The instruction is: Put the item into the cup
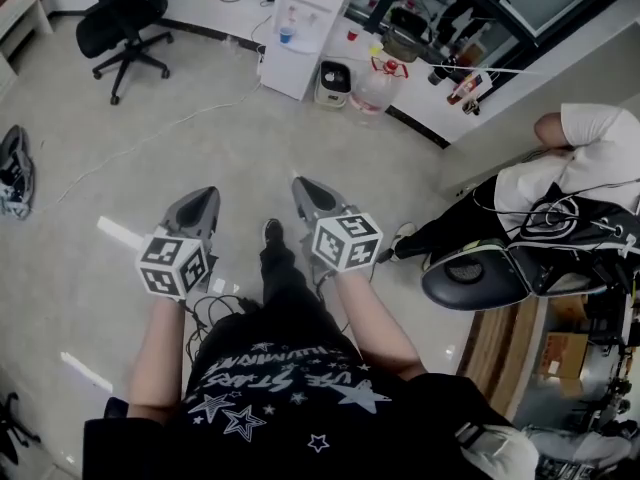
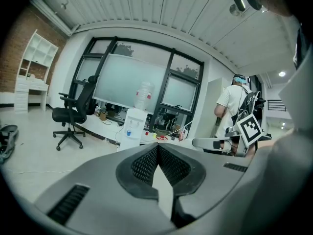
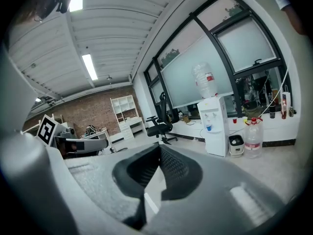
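Observation:
No cup or item for the task shows on any work surface; I only see an office floor below me. In the head view my left gripper [image 1: 204, 201] and my right gripper [image 1: 304, 191] are held side by side at waist height, pointing forward over the floor. In the left gripper view the left gripper [image 2: 157, 146] has its jaws closed tip to tip with nothing between them. In the right gripper view the right gripper [image 3: 160, 148] is likewise shut and empty. Each gripper's marker cube faces up.
A white water dispenser [image 1: 300, 28] stands at the far wall, with a small appliance [image 1: 333, 81] and a large water bottle [image 1: 372, 88] beside it. A black office chair [image 1: 125, 23] is at far left. A person [image 1: 560, 173] is at the right by a chair [image 1: 475, 278]. Cables trail on the floor.

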`<state>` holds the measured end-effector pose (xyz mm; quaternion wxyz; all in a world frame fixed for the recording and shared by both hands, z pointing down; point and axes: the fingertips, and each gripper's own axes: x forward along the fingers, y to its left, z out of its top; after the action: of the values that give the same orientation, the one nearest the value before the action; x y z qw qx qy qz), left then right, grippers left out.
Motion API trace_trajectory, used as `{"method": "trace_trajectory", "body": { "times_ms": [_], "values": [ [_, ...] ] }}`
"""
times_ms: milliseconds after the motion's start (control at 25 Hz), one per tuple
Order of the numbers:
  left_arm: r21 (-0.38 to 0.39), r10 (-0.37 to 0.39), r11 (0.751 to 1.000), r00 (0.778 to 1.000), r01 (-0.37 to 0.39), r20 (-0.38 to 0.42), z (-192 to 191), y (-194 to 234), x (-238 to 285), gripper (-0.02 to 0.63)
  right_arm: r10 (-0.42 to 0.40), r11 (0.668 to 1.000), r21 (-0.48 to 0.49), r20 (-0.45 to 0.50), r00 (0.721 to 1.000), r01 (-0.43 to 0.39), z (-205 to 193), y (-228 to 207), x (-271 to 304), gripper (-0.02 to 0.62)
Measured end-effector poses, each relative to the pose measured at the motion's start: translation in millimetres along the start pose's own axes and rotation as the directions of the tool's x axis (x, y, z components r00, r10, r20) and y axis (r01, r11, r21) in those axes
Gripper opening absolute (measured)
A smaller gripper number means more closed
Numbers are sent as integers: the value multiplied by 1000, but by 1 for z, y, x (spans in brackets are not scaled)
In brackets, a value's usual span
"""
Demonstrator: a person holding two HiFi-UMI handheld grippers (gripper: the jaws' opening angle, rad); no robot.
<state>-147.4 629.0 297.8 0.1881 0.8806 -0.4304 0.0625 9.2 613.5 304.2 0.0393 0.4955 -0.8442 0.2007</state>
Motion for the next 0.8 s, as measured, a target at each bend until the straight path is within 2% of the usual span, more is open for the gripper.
{"method": "trace_trajectory", "body": {
  "times_ms": [440,800],
  "values": [
    [14,22,1000,1000,-22,-14,10,41,50,6,33,998,48,-25,999,-32,4,-36,71,0],
    [-2,0,1000,999,0,-48,46,67,123,6,21,997,80,-36,999,-18,44,-89,129,0]
  ]
}}
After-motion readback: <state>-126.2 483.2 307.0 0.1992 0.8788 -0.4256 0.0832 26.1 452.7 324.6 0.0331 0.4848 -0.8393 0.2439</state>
